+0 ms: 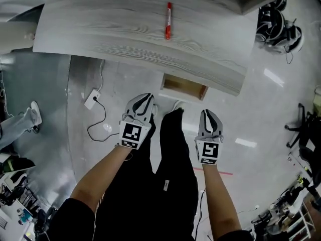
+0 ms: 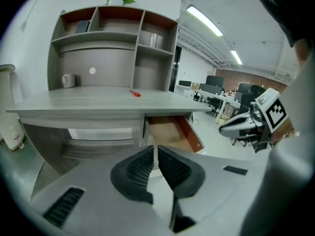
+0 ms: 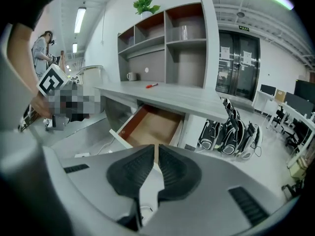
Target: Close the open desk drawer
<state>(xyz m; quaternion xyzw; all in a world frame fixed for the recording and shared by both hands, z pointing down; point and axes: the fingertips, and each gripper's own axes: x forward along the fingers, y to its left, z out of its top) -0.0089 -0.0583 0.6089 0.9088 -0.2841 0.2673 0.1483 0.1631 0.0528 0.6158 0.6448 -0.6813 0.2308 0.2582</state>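
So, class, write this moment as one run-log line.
drawer: open | left gripper: shut, empty | right gripper: shut, empty | contact with drawer: none | pen: on desk

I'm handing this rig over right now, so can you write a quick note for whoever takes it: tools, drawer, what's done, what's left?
Left tool: shut, empty, not touching the drawer.
Right tool: shut, empty, also clear of it.
Drawer: pulled out from under the desk; what shows of its inside looks empty.
Red pen: lies on the desktop, not part of the job.
Done: nothing yet.
Left: bring a tool to the drawer front and push it fully in.
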